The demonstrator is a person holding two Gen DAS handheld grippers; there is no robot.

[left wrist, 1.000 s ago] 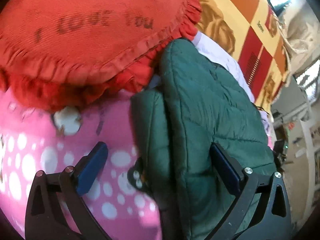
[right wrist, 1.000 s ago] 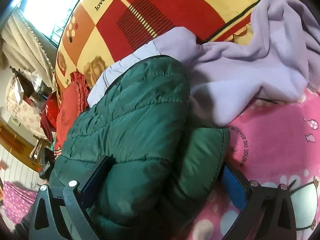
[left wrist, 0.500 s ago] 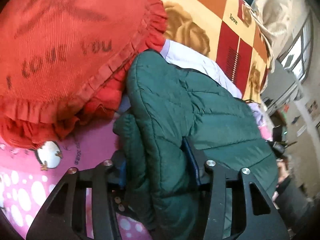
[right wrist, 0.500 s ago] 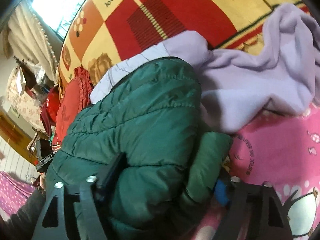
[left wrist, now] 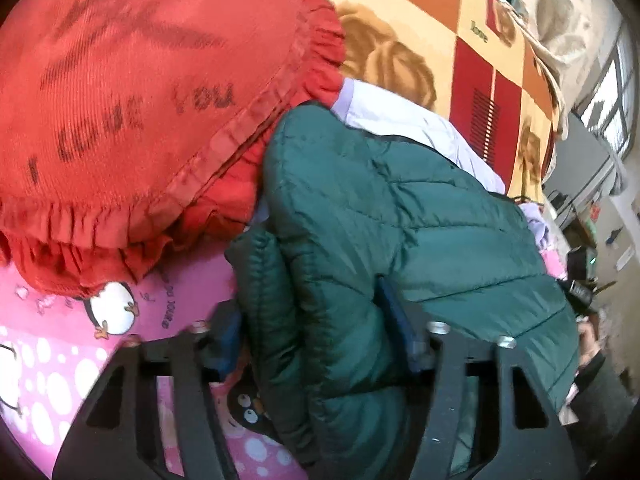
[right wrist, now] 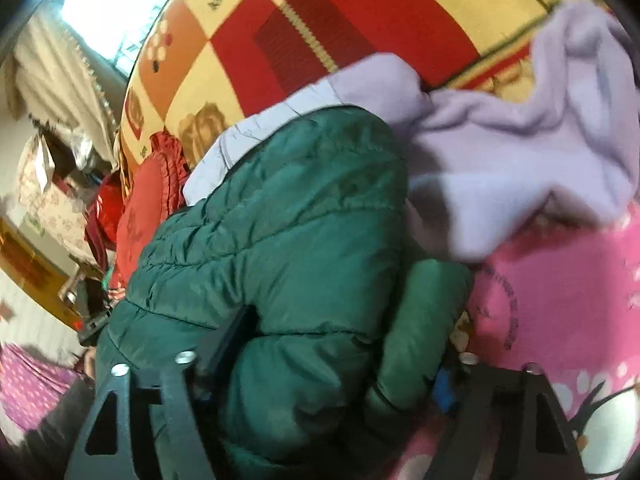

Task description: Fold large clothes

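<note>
A quilted dark green jacket [left wrist: 400,220] lies bunched on a pink penguin-print bedsheet [left wrist: 60,380]. My left gripper [left wrist: 312,326] pinches a thick fold at the jacket's edge; both blue pads press into the fabric while the jaws open slightly. In the right wrist view the same jacket [right wrist: 280,220] fills the middle. My right gripper [right wrist: 336,360] squeezes a puffy fold and a rolled sleeve of it, its jaws still closing.
A red frilled "I love you" cushion [left wrist: 140,100] presses against the jacket's left side. A lilac fleece garment [right wrist: 520,160] lies behind and to the right of the jacket. A red-and-yellow patterned blanket [right wrist: 320,20] covers the back. Furniture stands past the bed's edge.
Both grippers went from wide open around the jacket to closed on its folds. The left view rolled and shifted slightly; the jacket bunched up between the fingers.
</note>
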